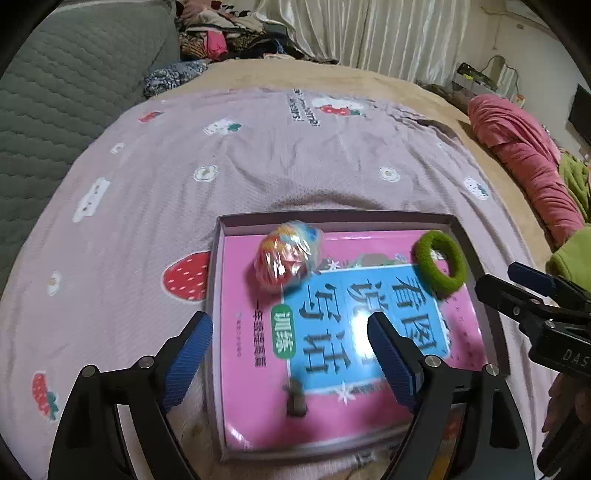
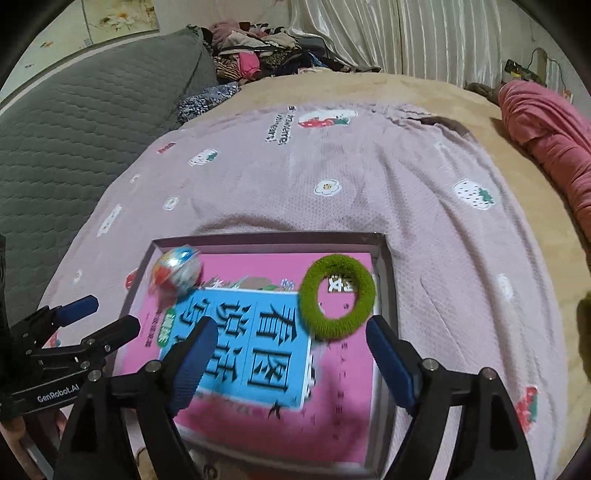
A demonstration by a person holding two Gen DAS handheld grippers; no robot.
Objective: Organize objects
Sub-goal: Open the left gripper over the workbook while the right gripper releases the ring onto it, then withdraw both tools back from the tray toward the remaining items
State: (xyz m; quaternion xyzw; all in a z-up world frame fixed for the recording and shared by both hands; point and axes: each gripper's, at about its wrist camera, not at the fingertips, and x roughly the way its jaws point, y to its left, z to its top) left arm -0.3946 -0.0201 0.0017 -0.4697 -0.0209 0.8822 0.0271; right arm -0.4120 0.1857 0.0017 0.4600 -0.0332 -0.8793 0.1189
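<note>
A shallow box (image 1: 476, 236) on a bed holds three things: a pink book (image 1: 258, 369) lying flat and filling most of its floor, a plastic-wrapped ball (image 1: 286, 258) resting on the book near the far left corner, and a green ring (image 1: 439, 264) lying on the book near the far right wall. The ball looks smeared in both views, so it may be rolling, though the blur could equally come from the camera. The left gripper (image 1: 290, 345) hangs over the box's near left edge, jaws spread wide and holding nothing. The right gripper (image 2: 291, 354) hangs over the book just short of the ring, jaws likewise spread and empty. Around the box, a lilac sheet (image 1: 258, 166) printed with strawberries and flowers shows no other loose item within reach; beyond it lie a tan blanket (image 2: 406, 92), a grey quilted cushion (image 2: 92, 129), a pink bundle (image 1: 528, 162) and a heap of clothes (image 2: 266, 51) by the curtains (image 2: 388, 33). Judged from this layout, the gathering appears largely done, with book, ball and ring all inside the box. What may remain is letting the ball settle, or tidying the ring's position, if anything at all.
</note>
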